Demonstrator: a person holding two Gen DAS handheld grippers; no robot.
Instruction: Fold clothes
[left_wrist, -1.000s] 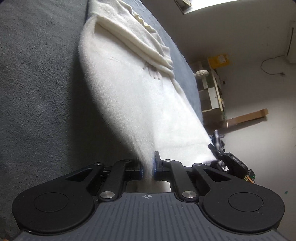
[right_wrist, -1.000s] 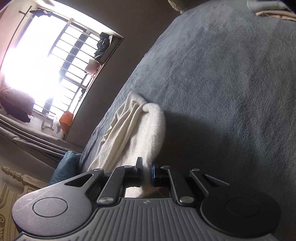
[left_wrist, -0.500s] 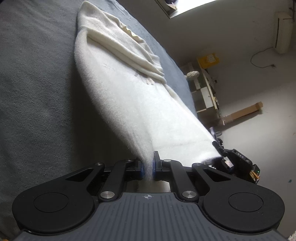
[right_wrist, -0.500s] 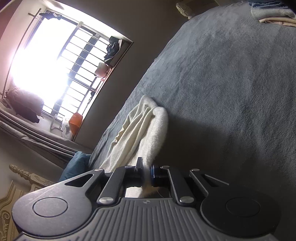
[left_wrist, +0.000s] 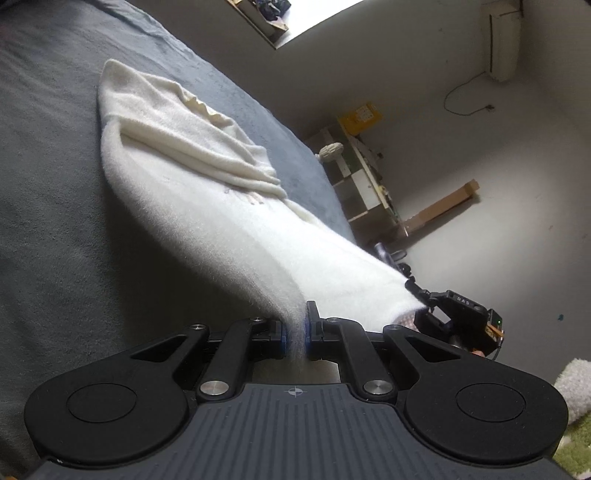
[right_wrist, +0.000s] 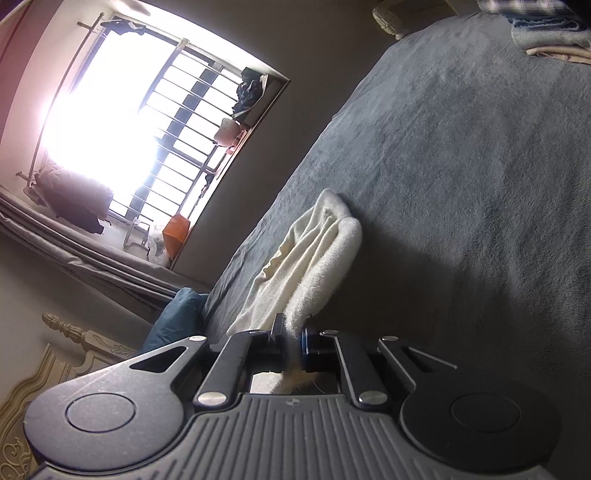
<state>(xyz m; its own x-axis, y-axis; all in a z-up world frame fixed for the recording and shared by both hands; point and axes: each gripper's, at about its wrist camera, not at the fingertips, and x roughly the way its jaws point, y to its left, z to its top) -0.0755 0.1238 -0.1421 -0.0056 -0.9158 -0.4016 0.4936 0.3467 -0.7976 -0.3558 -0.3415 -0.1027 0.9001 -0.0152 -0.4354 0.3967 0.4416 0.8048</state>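
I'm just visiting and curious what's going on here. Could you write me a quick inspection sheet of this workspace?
Surface: grey bedspread, soft and napped.
Job's things: cream fleece garment, far end on the bed, near edge lifted.
Clutter: folded clothes stack at the bed's far corner.
Grippers: left gripper and right gripper each shut on the garment's near edge.
Cables: a wire hangs on the wall below the air conditioner.
Surroundings: barred window, shelf unit, carved headboard.
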